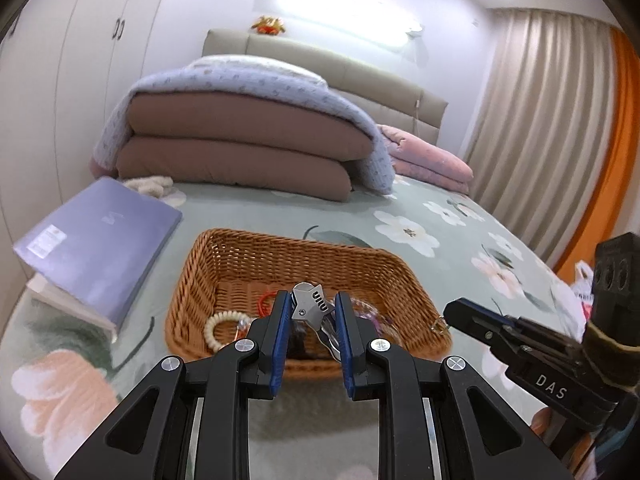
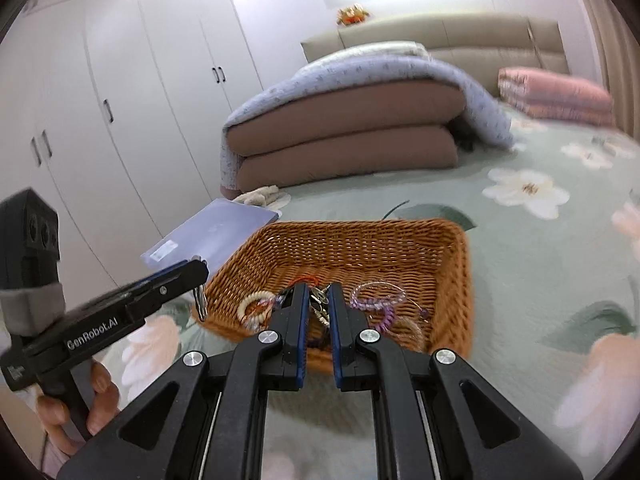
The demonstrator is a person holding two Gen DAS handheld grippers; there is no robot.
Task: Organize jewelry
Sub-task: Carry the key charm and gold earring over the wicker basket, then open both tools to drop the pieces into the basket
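Observation:
A brown wicker basket (image 1: 288, 240) (image 2: 360, 226) sits on the floral bedspread. In it lie a cream bead bracelet (image 1: 216, 326) (image 2: 250, 304), a red cord (image 1: 266, 300), a purple bead bracelet (image 2: 376, 294) and a purple coil (image 2: 386, 320). My left gripper (image 1: 311, 300) (image 2: 200, 266) hovers over the basket's near left side, shut on a silver bunch of keys (image 1: 310, 308) (image 2: 199, 300) that hangs from its tip. My right gripper (image 2: 318, 290) (image 1: 450, 314) is over the near rim, shut on a small metal piece of jewelry (image 2: 319, 305); its gold hook (image 1: 438, 325) dangles below the tip.
A purple book-like box (image 1: 100, 240) (image 2: 216, 228) lies left of the basket. Folded brown quilts (image 1: 240, 148) under a blue cover and a pink quilt (image 1: 428, 156) lie behind it. White wardrobes (image 2: 120, 120) stand on the left. A hand (image 2: 80, 400) grips the left handle.

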